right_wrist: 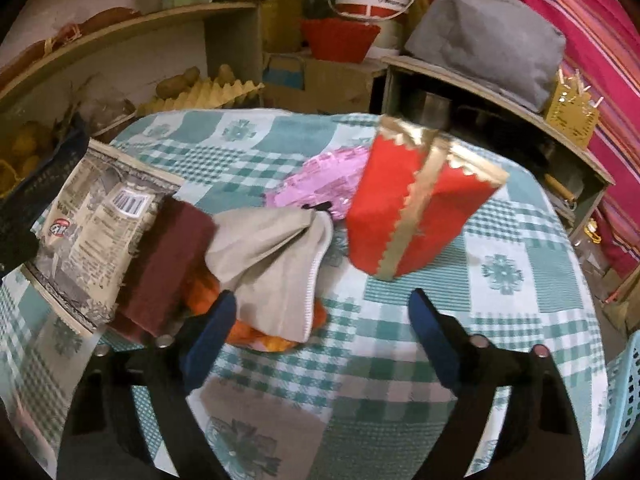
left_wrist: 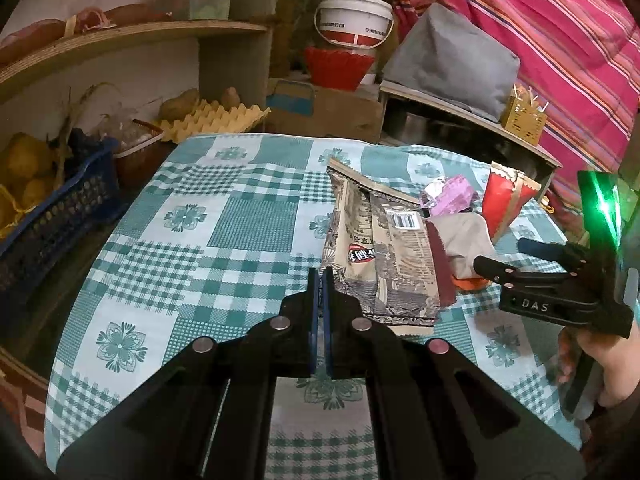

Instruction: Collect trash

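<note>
Trash lies on the green checked tablecloth (left_wrist: pixel 224 216). A beige printed snack bag (left_wrist: pixel 384 248) lies flat, also in the right wrist view (right_wrist: pixel 96 224). Beside it are a maroon wrapper (right_wrist: pixel 172 264), a beige cloth (right_wrist: pixel 276 264) over an orange wrapper (right_wrist: pixel 260 338), a pink foil wrapper (right_wrist: pixel 316 180) and an upright red and gold bag (right_wrist: pixel 412 208). My left gripper (left_wrist: pixel 320 276) is shut and empty, just left of the snack bag. My right gripper (right_wrist: pixel 324 300) is open, its left finger (right_wrist: pixel 212 328) by the beige cloth; it also shows in the left wrist view (left_wrist: pixel 504 256).
Shelves at the left hold a blue basket (left_wrist: pixel 60 208) of produce and a yellow egg tray (left_wrist: pixel 216 120). Behind the table stand a cardboard box (left_wrist: pixel 324 108), a red basket (left_wrist: pixel 338 66) and a white bucket (left_wrist: pixel 354 20). A low shelf (right_wrist: pixel 500 92) stands at the right.
</note>
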{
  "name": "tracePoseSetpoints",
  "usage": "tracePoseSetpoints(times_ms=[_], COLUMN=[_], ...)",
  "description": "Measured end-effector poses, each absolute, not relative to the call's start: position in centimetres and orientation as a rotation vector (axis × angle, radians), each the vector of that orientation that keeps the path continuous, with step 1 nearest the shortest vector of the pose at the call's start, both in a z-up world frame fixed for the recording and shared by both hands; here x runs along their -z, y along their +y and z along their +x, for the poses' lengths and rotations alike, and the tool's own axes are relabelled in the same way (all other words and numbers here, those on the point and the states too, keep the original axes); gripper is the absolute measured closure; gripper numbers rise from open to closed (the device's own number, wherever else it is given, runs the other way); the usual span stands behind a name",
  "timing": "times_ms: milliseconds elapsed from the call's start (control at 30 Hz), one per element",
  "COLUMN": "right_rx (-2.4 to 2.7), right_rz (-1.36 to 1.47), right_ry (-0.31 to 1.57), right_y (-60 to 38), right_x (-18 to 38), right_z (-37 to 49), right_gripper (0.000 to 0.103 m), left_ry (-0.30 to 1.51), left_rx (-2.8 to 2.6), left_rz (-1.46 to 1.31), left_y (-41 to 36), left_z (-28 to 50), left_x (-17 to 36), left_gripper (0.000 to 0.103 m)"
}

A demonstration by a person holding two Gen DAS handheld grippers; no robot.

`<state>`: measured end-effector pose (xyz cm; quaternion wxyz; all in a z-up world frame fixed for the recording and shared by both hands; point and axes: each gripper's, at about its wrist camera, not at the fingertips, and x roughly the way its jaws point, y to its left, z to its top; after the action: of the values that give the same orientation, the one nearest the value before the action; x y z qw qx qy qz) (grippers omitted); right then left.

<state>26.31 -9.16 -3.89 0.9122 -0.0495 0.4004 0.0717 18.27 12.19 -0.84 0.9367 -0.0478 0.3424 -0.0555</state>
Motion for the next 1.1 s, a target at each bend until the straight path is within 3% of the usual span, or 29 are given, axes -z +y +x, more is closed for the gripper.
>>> tracePoseSetpoints(times_ms=[267, 567, 867, 1100], right_rx=[-0.216, -0.222, -0.224, -0.216], right_rz=[-0.080, -0.095, -0.104, -0.099], right_ry=[0.844, 0.816, 0.774, 0.734], right_y=[-8.4, -8.9, -9.2, -10.2], right_x=[4.5, 3.9, 3.1, 2.0], right_z=[26.2, 25.6, 24.9, 23.8], right_gripper=[0.061, 0.084, 0.097, 0.100], left_ry=[0.709, 0.712, 0.712, 0.709], left_rx=[0.106, 0.098, 0.097, 0.099], left_rz=[-0.102, -0.103, -0.102, -0.101], left_y=[12.4, 12.4, 12.4, 12.3], left_z=[18.4, 18.5, 18.5, 18.5], left_x=[1.2, 1.4, 1.4, 1.4], left_gripper=[0.103, 0.103, 0.103, 0.103])
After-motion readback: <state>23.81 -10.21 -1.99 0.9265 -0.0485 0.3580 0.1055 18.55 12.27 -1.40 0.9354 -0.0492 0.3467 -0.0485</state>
